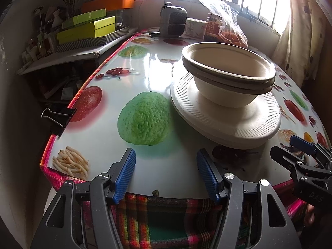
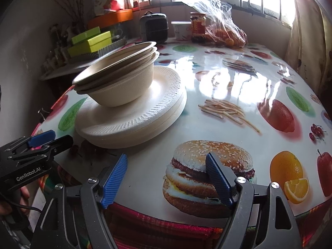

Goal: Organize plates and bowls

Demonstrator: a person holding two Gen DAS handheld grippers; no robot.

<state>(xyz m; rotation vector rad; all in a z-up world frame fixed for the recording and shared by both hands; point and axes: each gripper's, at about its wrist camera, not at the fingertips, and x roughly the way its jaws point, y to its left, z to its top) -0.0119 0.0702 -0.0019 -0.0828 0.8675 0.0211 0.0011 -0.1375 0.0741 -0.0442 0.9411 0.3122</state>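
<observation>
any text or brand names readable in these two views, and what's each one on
"GenRobot.AI": on the body of the left gripper, seen from the right wrist view.
"DAS": partial letters on the right gripper, cut off.
Jar label: too blurred to read.
White tub print: too blurred to read.
Green boxes: print too small.

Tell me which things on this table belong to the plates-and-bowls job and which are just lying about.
Job:
stack of bowls
stack of plates

Lying about:
heater
jar
white tub
bag of oranges
green boxes
binder clip

Both pairs of jaws are open and empty.
</observation>
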